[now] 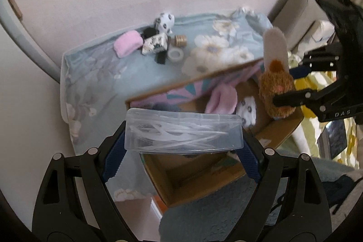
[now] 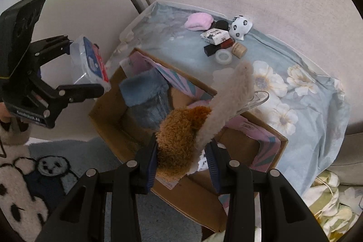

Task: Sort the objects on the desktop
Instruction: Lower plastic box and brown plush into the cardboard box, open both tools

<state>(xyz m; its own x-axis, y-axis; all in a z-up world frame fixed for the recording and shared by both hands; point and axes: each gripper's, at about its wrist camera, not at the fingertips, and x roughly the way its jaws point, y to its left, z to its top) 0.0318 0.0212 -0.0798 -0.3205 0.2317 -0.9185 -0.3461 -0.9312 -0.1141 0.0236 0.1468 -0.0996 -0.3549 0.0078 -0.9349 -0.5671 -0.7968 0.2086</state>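
**Both claws loaded above the cardboard box**

Above the open cardboard box [image 2: 127, 128], the left claw [image 1: 183, 146] pinches a clear plastic case [image 1: 183, 130] between its blue pads, one finger on each short end; thin white loops show through the lid. From the right wrist view the same case [image 2: 88, 65] is held off the box's left edge, a red and blue label on its face. The right claw [image 2: 183, 162] is pressed onto a brown plush toy [image 2: 179, 140] with a long cream ear [image 2: 229, 103] sticking up, and holds it over the box's near side; the left wrist view shows this toy [image 1: 275, 87] hanging above the box's right corner.

Inside the box lie a blue furry piece [image 2: 145, 94], a pink plush piece [image 1: 222, 99] and a white item with black spots [image 1: 248, 110]. The box stands on a grey rug [image 2: 68, 149], against a table under a blue floral cloth [image 2: 306, 106].

At the table's far end, near the wall, sits a cluster: a pink pad [image 2: 199, 20], a spotted white figure [image 2: 240, 26], a small printed carton [image 2: 214, 35], a dark red tube [image 2: 219, 45], a roll of clear tape [image 2: 223, 56] and a small gold cap [image 2: 239, 49].
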